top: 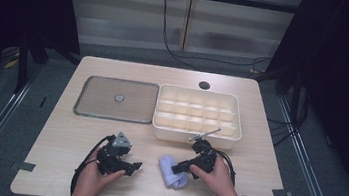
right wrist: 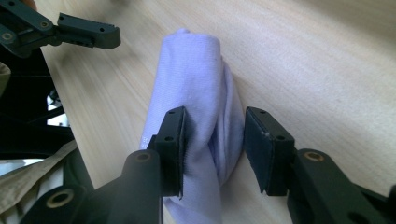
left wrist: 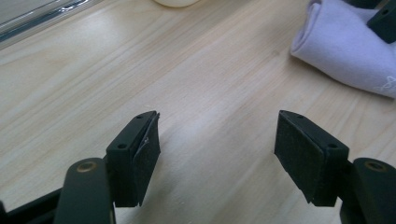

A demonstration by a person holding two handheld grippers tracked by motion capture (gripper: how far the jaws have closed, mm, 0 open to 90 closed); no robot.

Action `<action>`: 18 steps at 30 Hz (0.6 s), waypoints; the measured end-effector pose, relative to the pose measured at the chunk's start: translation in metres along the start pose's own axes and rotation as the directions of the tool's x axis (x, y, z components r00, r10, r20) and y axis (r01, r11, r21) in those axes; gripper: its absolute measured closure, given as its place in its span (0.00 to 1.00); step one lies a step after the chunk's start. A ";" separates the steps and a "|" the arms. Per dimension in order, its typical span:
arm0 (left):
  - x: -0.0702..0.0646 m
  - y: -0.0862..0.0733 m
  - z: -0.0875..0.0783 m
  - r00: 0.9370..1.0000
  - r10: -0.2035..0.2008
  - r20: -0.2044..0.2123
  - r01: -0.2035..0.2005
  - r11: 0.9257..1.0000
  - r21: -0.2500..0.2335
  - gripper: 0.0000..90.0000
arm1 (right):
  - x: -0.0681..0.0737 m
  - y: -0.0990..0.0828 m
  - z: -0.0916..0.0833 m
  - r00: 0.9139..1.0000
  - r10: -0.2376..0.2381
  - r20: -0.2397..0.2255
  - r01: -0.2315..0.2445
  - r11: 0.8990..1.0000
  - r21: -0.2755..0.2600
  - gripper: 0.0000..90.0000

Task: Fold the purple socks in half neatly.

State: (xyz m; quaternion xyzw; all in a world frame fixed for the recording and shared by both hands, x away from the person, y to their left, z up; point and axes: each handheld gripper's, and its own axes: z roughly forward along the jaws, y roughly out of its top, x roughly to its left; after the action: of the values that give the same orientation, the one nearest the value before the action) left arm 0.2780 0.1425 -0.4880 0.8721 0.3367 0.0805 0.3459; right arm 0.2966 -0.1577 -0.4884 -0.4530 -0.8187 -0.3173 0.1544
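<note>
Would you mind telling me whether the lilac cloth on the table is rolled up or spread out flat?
Rolled up: the lilac cloth forms a thick bundle with layered folds, lying on the table between the right tongs.

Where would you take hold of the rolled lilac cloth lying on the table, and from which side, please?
Probably across the middle of the rolled lilac cloth, coming from above with one jaw on each long side. It lies flat as a soft roll, narrow enough to span, and squeezing across it should keep the layers together. The right gripper already straddles it so; the left gripper stands open over bare table.
</note>
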 end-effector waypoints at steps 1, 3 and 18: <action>0.001 0.000 0.000 1.000 0.008 -0.008 -0.008 1.000 -0.005 0.34 | -0.001 0.000 0.001 1.000 0.009 -0.015 -0.009 1.000 -0.004 0.68; 0.001 -0.001 -0.001 1.000 0.004 -0.011 -0.004 1.000 -0.009 0.33 | 0.000 0.001 0.001 0.999 0.030 -0.016 -0.030 1.000 0.006 0.69; 0.002 -0.006 0.002 0.999 0.035 -0.014 -0.035 0.999 -0.030 0.31 | -0.003 0.003 0.002 0.994 0.085 -0.062 -0.083 0.996 0.036 0.80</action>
State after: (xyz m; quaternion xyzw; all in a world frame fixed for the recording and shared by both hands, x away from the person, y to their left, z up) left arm 0.2771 0.1457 -0.4934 0.8719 0.3226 0.0977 0.3553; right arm 0.3008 -0.1573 -0.4910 -0.4742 -0.7987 -0.3111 0.2012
